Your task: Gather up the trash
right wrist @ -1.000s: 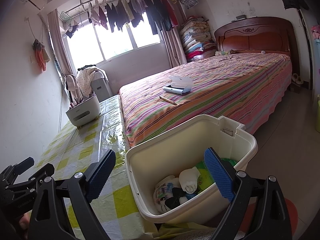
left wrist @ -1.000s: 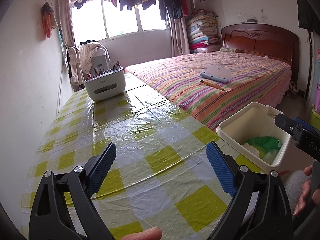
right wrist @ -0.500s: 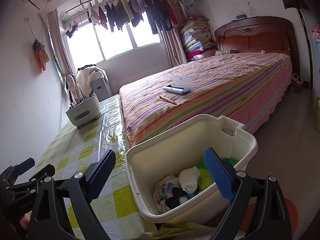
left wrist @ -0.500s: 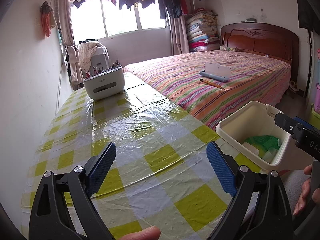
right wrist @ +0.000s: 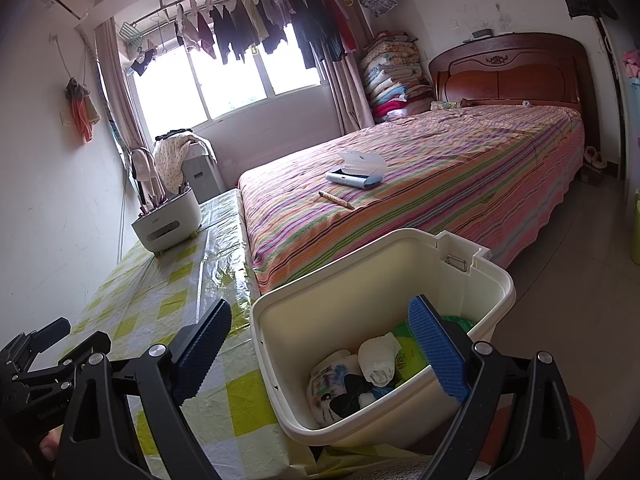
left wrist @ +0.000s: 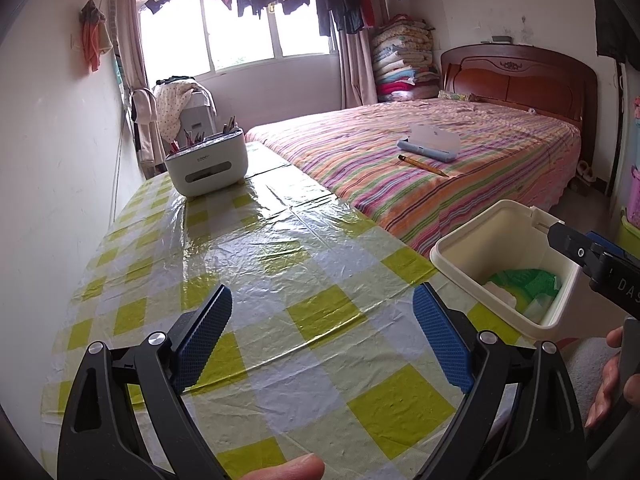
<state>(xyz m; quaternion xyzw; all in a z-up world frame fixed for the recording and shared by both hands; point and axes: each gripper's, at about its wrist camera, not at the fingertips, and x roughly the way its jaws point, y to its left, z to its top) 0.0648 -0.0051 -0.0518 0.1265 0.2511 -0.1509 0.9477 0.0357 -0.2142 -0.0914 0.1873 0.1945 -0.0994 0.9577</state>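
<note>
A cream plastic bin (right wrist: 384, 276) stands beside the table's right edge, holding crumpled white paper (right wrist: 378, 354), a printed wrapper (right wrist: 332, 384) and green packaging (right wrist: 408, 358). My right gripper (right wrist: 320, 350) hovers open just above the bin's near rim, nothing between its blue pads. In the left wrist view the same bin (left wrist: 480, 240) shows at the right with green trash (left wrist: 524, 282) inside. My left gripper (left wrist: 322, 334) is open and empty over the yellow-checked tablecloth (left wrist: 256, 264). The right gripper's tip (left wrist: 592, 260) pokes in from the right edge.
A white desk organizer (left wrist: 206, 166) with pencils stands at the table's far end. The striped bed (left wrist: 440, 160) runs along the table's right side, carrying a pencil (left wrist: 422, 165) and an open pencil case (left wrist: 430, 144). A wall bounds the table's left side.
The left wrist view has tilted slightly, shifting the scene a little; both grippers stay open and the bin has not moved.
</note>
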